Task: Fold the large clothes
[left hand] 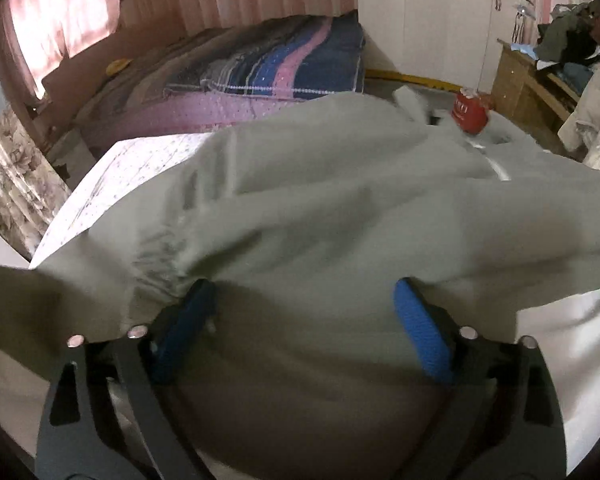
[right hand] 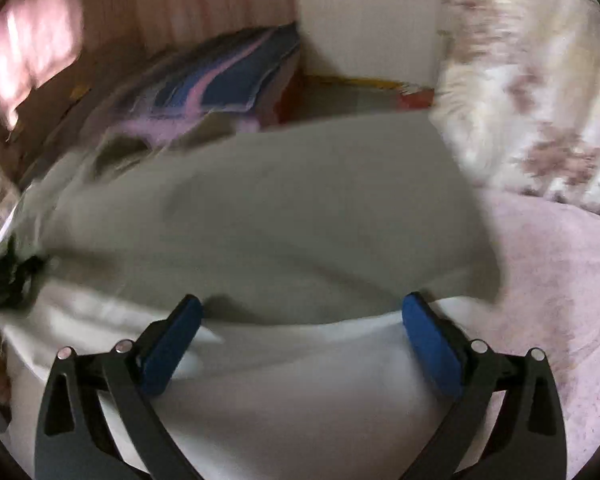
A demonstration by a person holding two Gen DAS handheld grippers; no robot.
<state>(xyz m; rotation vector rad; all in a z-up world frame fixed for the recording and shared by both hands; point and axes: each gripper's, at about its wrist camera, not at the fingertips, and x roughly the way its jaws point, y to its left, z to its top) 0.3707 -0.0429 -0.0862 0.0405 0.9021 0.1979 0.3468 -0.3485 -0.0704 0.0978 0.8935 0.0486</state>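
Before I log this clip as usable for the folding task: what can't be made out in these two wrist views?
- Grey garment: its type and full outline; both views cut it off, and the right wrist view is motion-blurred.
- Left gripper: jaws open, but whether the fingertips touch the cloth is unclear.
- Right gripper: open over the hem; contact is blurred.
- Red container: label too small and blurred.
- Dark object: cut off by the left edge of the right wrist view.

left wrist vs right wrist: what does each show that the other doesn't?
Left wrist only: red can, wooden shelf piled with clothes, and its own open left gripper over the garment. Right wrist only: floral bedding, pink blanket, and the open right gripper at the garment's near edge. Both: grey garment on a white sheet, striped quilt, pink curtains.
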